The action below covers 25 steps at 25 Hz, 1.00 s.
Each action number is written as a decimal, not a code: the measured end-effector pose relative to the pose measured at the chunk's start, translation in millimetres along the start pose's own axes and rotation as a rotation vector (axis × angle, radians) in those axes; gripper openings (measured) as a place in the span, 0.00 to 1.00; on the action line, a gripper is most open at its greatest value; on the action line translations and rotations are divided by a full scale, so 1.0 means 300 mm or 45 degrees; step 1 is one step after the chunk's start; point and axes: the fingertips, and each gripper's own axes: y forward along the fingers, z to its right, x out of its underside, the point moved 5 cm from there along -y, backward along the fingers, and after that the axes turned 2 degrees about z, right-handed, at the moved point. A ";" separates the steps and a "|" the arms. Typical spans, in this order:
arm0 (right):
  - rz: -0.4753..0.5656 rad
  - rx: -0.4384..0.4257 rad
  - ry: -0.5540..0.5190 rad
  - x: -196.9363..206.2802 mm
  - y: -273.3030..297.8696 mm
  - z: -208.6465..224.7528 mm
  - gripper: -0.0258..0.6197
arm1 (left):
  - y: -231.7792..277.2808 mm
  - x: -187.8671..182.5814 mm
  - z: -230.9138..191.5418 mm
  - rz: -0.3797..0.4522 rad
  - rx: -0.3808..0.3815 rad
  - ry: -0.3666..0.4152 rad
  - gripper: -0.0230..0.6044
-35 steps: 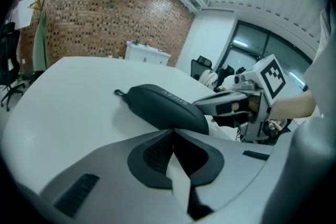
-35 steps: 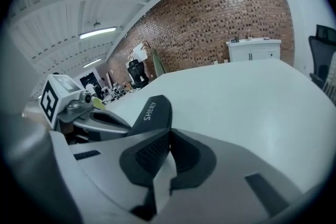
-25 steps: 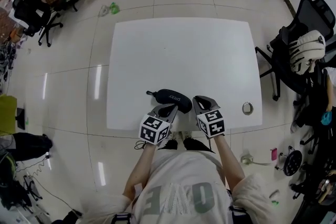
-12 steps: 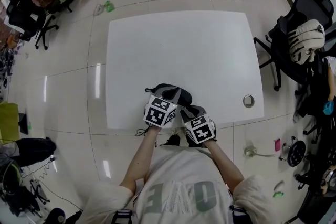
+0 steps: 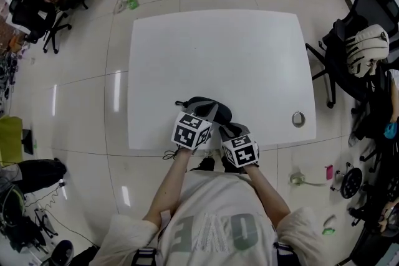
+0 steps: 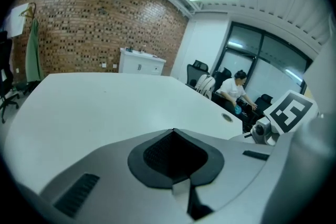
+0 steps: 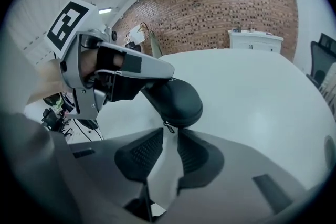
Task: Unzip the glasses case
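White bench (image 5: 249,53): glasses case (image 7: 176,98) near front edge. Left claw (image 6: 174,136) pressed together, bearing on case top. Right claw (image 7: 169,140) slightly spread, zip pull (image 7: 168,127) at mouth, ungripped. Risk: small pull slips out; case skids.

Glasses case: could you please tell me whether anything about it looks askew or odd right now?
Only mildly: the glasses case is tilted, one end raised by the left gripper instead of lying flat on the table. Its zipper pull dangles before the open tongs of the right gripper. No damage shows.

Glasses case (image 7: 176,99) matt black fabric; table (image 5: 218,53) smooth matt white
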 end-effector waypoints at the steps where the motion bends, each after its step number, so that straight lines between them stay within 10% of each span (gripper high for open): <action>1: -0.004 0.001 0.004 -0.001 0.002 -0.003 0.18 | -0.003 0.000 -0.001 0.004 -0.001 -0.005 0.04; 25: 0.056 -0.026 -0.247 0.013 -0.066 0.006 0.04 | 0.010 0.002 0.014 0.028 -0.062 0.059 0.04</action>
